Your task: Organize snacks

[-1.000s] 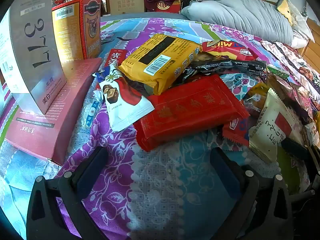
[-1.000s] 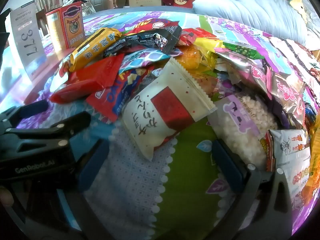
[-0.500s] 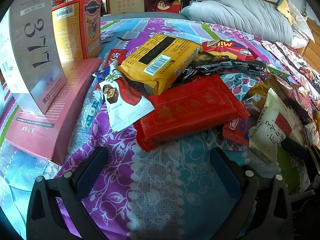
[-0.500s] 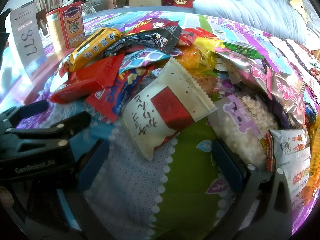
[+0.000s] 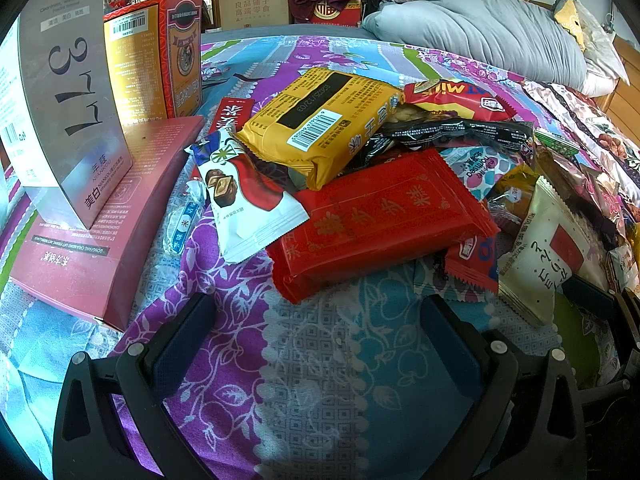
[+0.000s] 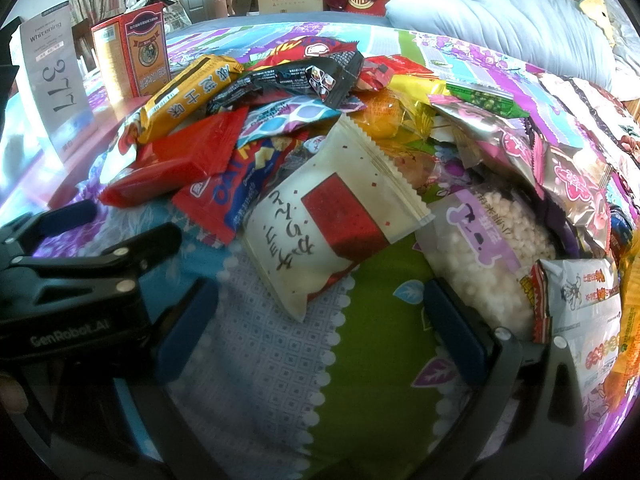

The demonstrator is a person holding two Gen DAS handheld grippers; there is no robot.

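1. Left gripper [image 5: 316,320] gapes wide, empty, just short of the red pack [image 5: 384,220]
2. Yellow pack [image 5: 320,120] lies on the red pack's far edge
3. Right gripper [image 6: 316,300] spread wide, empty, right of the red pack, just below a cream pouch [image 6: 332,216]

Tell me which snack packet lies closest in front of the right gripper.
The cream packet with the red square: it sits just ahead of the open right gripper; the other packets lie behind or beside it.
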